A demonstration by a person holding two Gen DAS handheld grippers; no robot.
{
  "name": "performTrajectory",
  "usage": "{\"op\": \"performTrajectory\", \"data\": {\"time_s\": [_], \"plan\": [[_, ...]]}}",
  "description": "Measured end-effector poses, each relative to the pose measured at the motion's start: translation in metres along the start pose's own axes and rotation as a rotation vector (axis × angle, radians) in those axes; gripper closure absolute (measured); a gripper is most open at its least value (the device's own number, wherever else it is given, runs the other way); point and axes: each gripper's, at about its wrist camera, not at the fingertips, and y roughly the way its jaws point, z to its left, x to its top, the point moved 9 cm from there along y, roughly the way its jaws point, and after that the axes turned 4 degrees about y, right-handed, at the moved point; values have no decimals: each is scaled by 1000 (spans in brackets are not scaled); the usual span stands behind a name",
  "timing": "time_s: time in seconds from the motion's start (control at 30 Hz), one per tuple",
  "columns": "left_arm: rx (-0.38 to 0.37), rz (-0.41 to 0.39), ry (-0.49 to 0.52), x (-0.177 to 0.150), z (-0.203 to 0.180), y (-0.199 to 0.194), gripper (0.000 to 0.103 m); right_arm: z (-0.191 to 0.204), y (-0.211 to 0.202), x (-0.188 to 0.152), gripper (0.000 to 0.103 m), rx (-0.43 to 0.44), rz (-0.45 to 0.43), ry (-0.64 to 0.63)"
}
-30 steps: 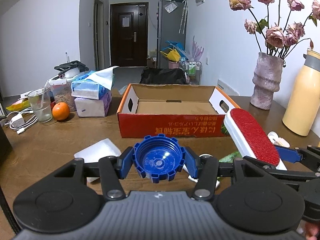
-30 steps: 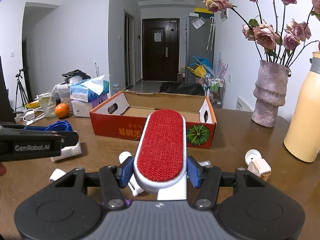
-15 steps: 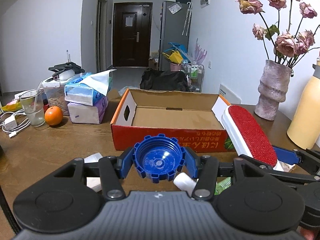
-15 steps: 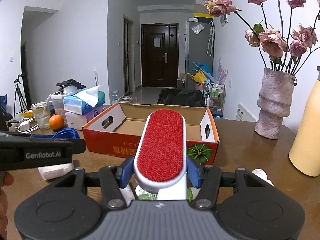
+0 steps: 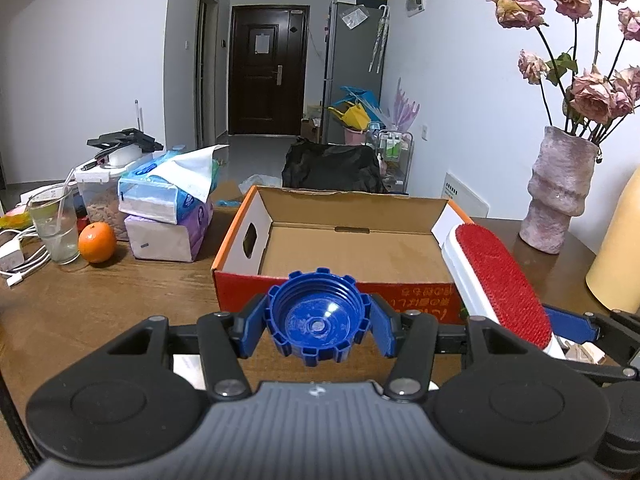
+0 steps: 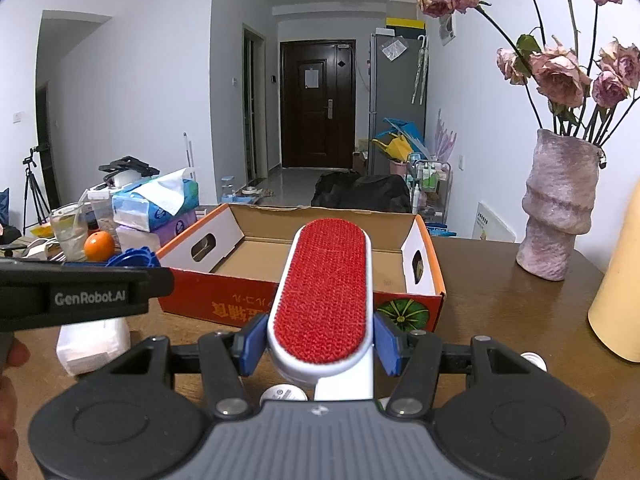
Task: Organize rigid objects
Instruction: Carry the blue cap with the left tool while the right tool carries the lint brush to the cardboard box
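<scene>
My left gripper [image 5: 318, 330] is shut on a blue ribbed bottle cap [image 5: 318, 318], hollow side toward the camera, held just before the near wall of an open orange cardboard box [image 5: 352, 298]. The box's brown floor is bare. My right gripper [image 6: 320, 344] is shut on a white lint brush with a red pad [image 6: 326, 280], which points at the same box [image 6: 224, 296]. In the left wrist view the brush [image 5: 496, 280] hangs at the right beside the box's corner. The right wrist view shows the left gripper's black body [image 6: 80, 296] and the cap [image 6: 132, 258] at the left.
A wooden table [image 5: 120, 292] carries tissue packs [image 5: 168, 216], an orange [image 5: 97, 242], a glass with a straw [image 5: 56, 226] and cables at the left. A pink vase of dried roses [image 5: 558, 196] and a yellow flask [image 5: 618, 256] stand at the right. Small white items [image 6: 94, 342] lie near the grippers.
Both grippers have moved forward toward the box, each keeping its hold. The box now looks larger and closer, and the small items on the table have slid under the grippers.
</scene>
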Motion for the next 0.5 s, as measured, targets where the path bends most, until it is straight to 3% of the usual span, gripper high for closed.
{"op": "performTrajectory", "data": {"time_s": [0.5], "plan": [[12,-5,9,17,-3,30,48,-3,28,12,48,-9,2,4]]}}
